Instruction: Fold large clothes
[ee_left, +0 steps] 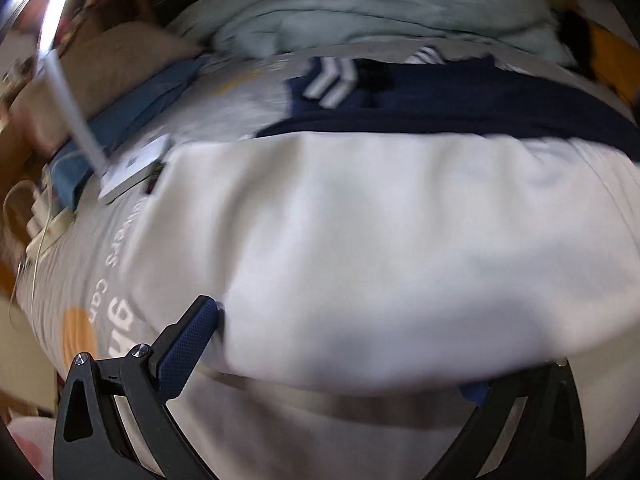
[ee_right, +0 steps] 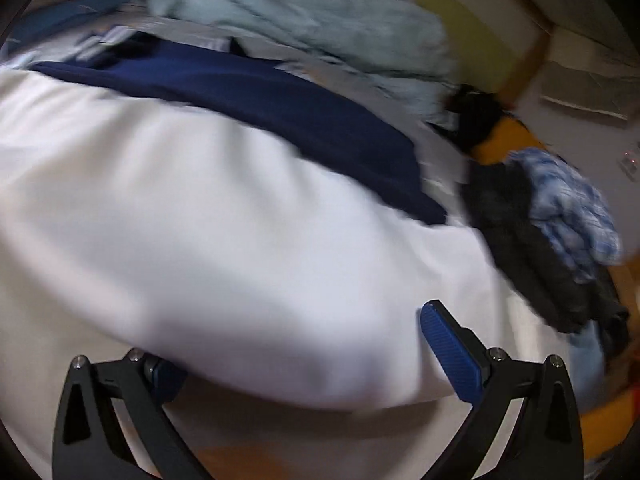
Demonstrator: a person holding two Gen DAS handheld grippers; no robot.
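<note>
A large white garment (ee_left: 360,248) lies spread over a grey printed bed sheet (ee_left: 92,280); it also fills the right wrist view (ee_right: 220,220). A navy garment (ee_left: 500,108) lies along its far edge, also in the right wrist view (ee_right: 280,104). My left gripper (ee_left: 340,360) is open, its fingers wide apart at the garment's near edge; the cloth's fold covers the right fingertip. My right gripper (ee_right: 308,352) is open too, its left fingertip hidden under the cloth's near edge. Both views are motion-blurred.
A pale green blanket (ee_left: 380,12) is bunched at the far side, also in the right wrist view (ee_right: 300,20). A white flat box (ee_left: 136,168) and cables lie at left. Dark clothes (ee_right: 532,248) and a blue-white cloth (ee_right: 572,208) are piled at right.
</note>
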